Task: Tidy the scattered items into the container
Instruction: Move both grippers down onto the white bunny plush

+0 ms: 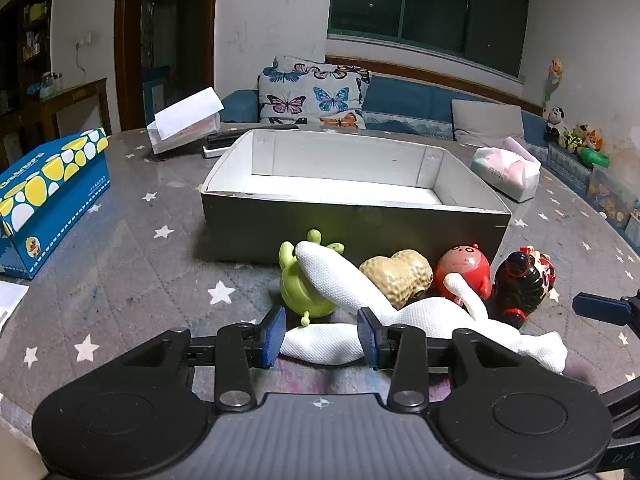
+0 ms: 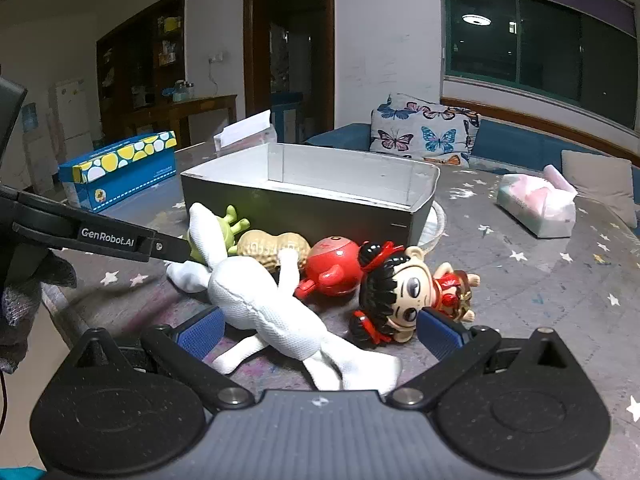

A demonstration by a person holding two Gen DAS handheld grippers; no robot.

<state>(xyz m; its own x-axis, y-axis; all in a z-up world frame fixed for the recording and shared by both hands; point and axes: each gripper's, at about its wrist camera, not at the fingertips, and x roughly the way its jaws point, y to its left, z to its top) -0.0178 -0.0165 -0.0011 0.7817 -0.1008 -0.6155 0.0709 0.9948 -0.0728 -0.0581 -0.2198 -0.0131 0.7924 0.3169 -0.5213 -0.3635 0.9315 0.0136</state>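
Observation:
A grey open box (image 1: 352, 220) with a white, empty inside stands on the table. In front of it lie a white cloth doll (image 1: 348, 284), a green toy (image 1: 298, 284), a peanut toy (image 1: 400, 276), a red round toy (image 1: 466, 270) and a black-haired figurine in red (image 1: 520, 284). My left gripper (image 1: 322, 338) has its blue pads on either side of the white doll's limb, touching it. My right gripper (image 2: 320, 330) is open wide over the white doll (image 2: 264, 304), next to the figurine (image 2: 400, 296). The box also shows in the right wrist view (image 2: 304, 208).
A blue and yellow spotted carton (image 1: 48, 196) stands at the left. A tissue pack (image 1: 506, 172) lies right of the box. A white open case (image 1: 184, 124) sits behind the box. A sofa with a butterfly cushion (image 1: 312, 94) is beyond the table.

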